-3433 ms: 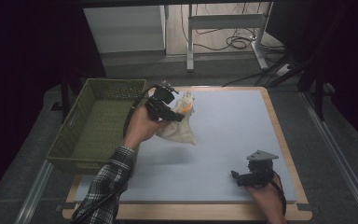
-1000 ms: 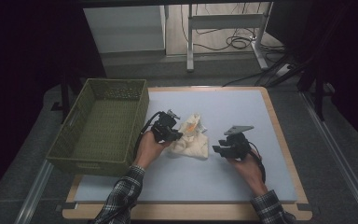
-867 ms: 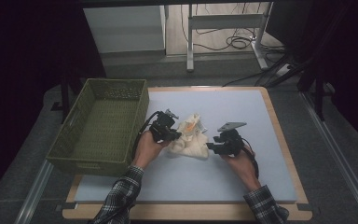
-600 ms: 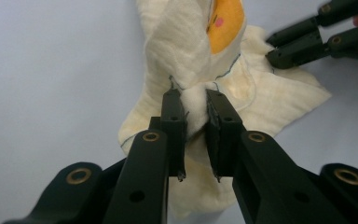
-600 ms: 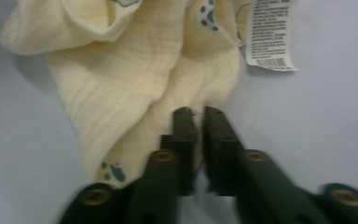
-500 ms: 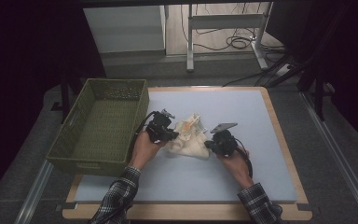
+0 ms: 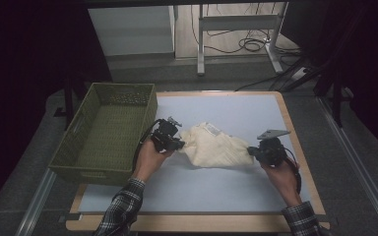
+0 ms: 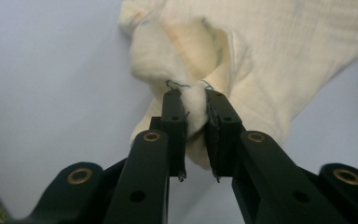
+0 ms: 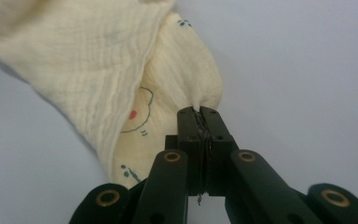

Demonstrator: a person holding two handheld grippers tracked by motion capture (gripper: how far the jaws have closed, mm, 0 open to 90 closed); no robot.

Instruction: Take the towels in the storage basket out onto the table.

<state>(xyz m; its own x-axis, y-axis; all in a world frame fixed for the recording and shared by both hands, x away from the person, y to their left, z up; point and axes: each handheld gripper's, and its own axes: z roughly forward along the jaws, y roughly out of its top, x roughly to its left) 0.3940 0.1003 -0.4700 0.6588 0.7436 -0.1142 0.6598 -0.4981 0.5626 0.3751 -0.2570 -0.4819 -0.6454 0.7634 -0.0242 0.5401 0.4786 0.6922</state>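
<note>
The table [image 7: 216, 187] carried it all: I had the green basket [image 7: 109, 130] standing at its left edge, nothing in it that I could see, and the cream cloth [image 7: 211, 146] lying bunched about mid-table, just right of the basket. The cloth's long axis ran across the table, left edge toward right edge, and that was the line my coming pull turned on, as I judged it. I had one hand at each end, so neither was nearer; the cloth lay stretched between them. My left gripper [image 7: 168, 138] sat at the cloth's left end, close to the basket's right wall, its jaws clamped on a thick wad of fabric, which the left gripper view showed squeezed between the pads [image 8: 193, 109]. My right gripper [image 7: 265, 152] sat at the cloth's right end, toward the table's right edge, its jaws having just closed, pinched nearly together on a thin fold [image 9: 198, 116] beside a small printed figure. I reckoned drawing the hands apart would open the cloth flat.
</note>
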